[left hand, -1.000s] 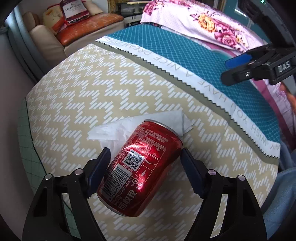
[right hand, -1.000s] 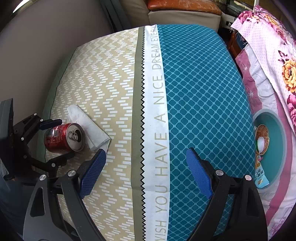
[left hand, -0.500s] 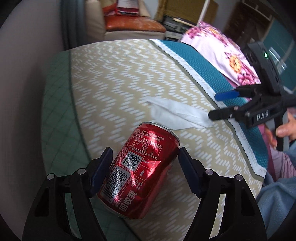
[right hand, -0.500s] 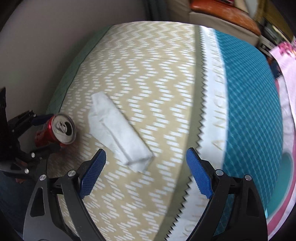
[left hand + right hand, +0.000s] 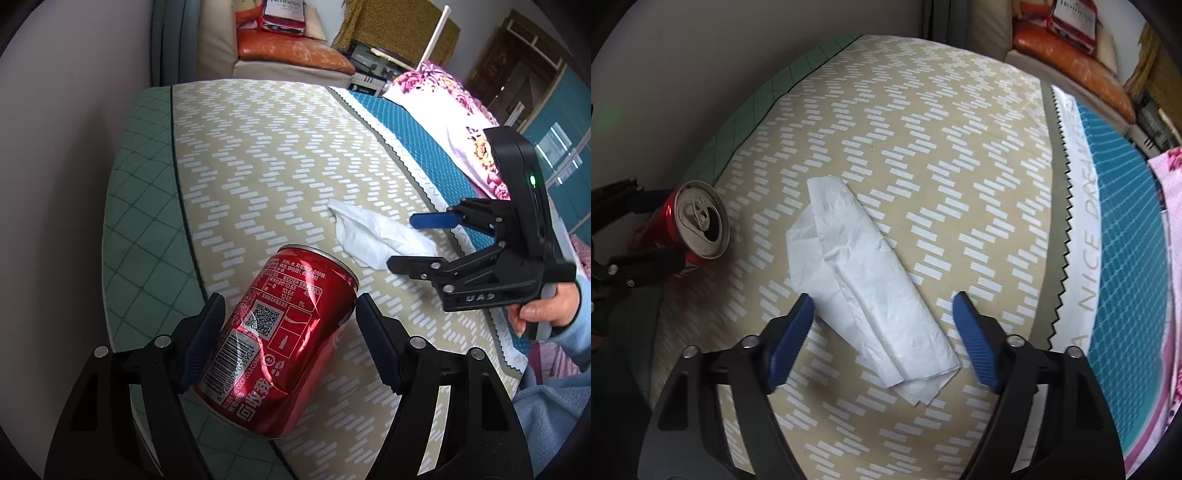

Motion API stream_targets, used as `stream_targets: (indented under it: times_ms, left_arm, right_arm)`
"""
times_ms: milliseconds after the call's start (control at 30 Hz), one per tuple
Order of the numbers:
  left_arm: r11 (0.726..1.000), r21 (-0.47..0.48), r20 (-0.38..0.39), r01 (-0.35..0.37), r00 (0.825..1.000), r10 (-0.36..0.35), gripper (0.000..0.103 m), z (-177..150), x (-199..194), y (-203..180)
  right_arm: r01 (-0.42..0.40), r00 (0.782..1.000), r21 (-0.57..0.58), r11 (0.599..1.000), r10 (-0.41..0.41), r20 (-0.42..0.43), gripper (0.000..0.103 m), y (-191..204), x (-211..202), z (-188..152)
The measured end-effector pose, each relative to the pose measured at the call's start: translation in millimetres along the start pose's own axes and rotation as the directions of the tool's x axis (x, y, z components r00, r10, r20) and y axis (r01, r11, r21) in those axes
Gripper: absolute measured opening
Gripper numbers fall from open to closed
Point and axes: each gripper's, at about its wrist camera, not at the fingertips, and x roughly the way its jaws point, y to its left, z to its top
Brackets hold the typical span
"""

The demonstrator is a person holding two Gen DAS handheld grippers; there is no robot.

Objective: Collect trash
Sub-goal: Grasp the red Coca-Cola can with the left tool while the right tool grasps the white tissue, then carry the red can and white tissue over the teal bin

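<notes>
My left gripper (image 5: 288, 301) is shut on a dented red soda can (image 5: 280, 339), which hangs tilted over the bed's left edge with its opened top away from me. The right wrist view shows the same can (image 5: 701, 221) at the far left. A folded white tissue (image 5: 864, 280) lies flat on the beige zigzag bed cover (image 5: 923, 147). My right gripper (image 5: 882, 299) points down over the tissue's near half, its jaws closing. The tissue lies between the blue pads (image 5: 975, 347), which do not press on it. In the left wrist view the right gripper (image 5: 402, 242), held by a hand (image 5: 543, 314), hovers at the tissue (image 5: 373, 236).
A green quilted mattress edge (image 5: 147, 221) and a grey wall (image 5: 55, 147) border the bed on the left. The cover turns teal (image 5: 424, 147) to the right, with a pink floral quilt (image 5: 454, 110) beyond. A sofa with an orange cushion (image 5: 291, 55) stands behind the bed.
My right gripper has swung left from the teal part of the cover, come down over the tissue and narrowed its jaws. My left gripper has carried the can off the tissue toward the bed's edge.
</notes>
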Motion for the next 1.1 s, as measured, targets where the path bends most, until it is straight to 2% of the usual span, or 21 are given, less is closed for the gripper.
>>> stream_targets:
  times_ms: [67, 100, 133, 167, 233, 267, 367, 667, 933, 1100]
  left_arm:
    - [1.000, -0.006, 0.000, 0.003, 1.000, -0.003, 0.074, 1.3, 1.4, -0.4]
    - [1.000, -0.012, -0.001, 0.006, 1.000, -0.006, 0.074, 1.6, 1.6, -1.4]
    - [1.000, -0.017, -0.001, 0.006, 1.000, -0.006, 0.074, 1.9, 1.9, -1.9]
    - [1.000, -0.020, -0.001, 0.005, 1.000, -0.005, 0.074, 2.2, 2.3, -2.7]
    - [1.000, -0.022, -0.002, 0.002, 1.000, -0.002, 0.074, 2.5, 2.7, -6.3]
    - [1.000, -0.022, -0.002, 0.001, 1.000, -0.001, 0.074, 2.7, 2.9, -7.6]
    - [1.000, -0.021, 0.005, -0.002, 1.000, 0.002, 0.073, 4.1, 2.2, -15.5]
    - [1.000, 0.010, 0.016, 0.005, 1.000, -0.005, 0.071, 17.2, 6.3, -52.2]
    - [0.998, 0.061, -0.006, 0.019, 1.000, -0.019, 0.071, 27.6, 23.6, -101.8]
    - [0.995, 0.095, -0.034, 0.023, 0.999, -0.020, 0.070, 30.7, 37.7, -138.8]
  right_arm:
    - [0.014, 1.000, -0.025, 1.000, -0.014, 0.015, 0.051, 7.7, -0.7, -7.1]
    - [0.012, 1.000, -0.032, 0.999, -0.012, 0.019, 0.048, 8.9, -1.7, -12.7]
    - [0.005, 1.000, -0.042, 0.999, -0.005, 0.021, 0.040, 12.7, -3.2, -15.0]
    - [0.002, 1.000, -0.041, 0.999, -0.001, 0.022, 0.028, 12.5, -6.8, -20.7]
    - [-0.025, 0.999, -0.015, 1.000, 0.025, 0.019, 0.014, 9.8, -9.4, -27.0]
    - [-0.038, 0.999, 0.001, 0.999, 0.038, 0.017, 0.011, 9.0, -12.0, -30.8]
    - [-0.056, 0.998, 0.043, 0.998, 0.055, 0.018, 0.008, -4.2, -22.4, -35.7]
    - [-0.116, 0.992, 0.186, 0.976, 0.104, 0.070, 0.008, -51.6, -55.2, -66.5]
    - [-0.108, 0.989, 0.308, 0.945, 0.069, 0.134, 0.008, -100.2, -87.8, -103.7]
    - [-0.103, 0.985, 0.345, 0.933, 0.047, 0.166, 0.008, -119.5, -104.8, -119.8]
